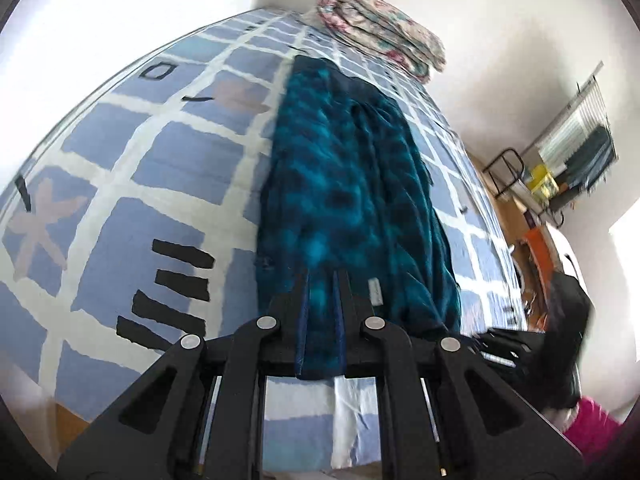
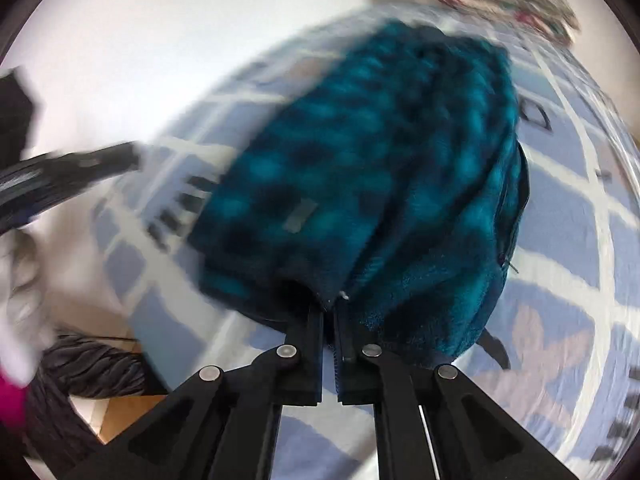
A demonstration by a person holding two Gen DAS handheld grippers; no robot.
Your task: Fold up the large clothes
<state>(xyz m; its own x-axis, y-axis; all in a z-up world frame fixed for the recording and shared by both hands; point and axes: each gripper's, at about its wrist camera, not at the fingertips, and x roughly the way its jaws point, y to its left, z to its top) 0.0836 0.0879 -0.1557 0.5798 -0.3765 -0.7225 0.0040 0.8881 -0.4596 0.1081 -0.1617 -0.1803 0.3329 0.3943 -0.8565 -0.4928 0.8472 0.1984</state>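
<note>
A teal and dark blue checked fleece garment (image 1: 344,184) lies in a long strip on the bed, running away from me. My left gripper (image 1: 322,280) is shut on its near edge, with fabric between the fingers. In the blurred right wrist view the same fleece garment (image 2: 380,168) bulges up in a heap. My right gripper (image 2: 329,308) is shut on its near edge beside a zip. The other gripper's dark fingers (image 2: 72,176) show at the left of that view.
The bed cover (image 1: 180,152) is blue with a white grid and black marks. A folded floral quilt (image 1: 380,32) lies at the far end by the white wall. Shelves and clutter (image 1: 560,176) stand to the right. A dark garment (image 2: 88,364) and a pink one (image 1: 592,428) lie near me.
</note>
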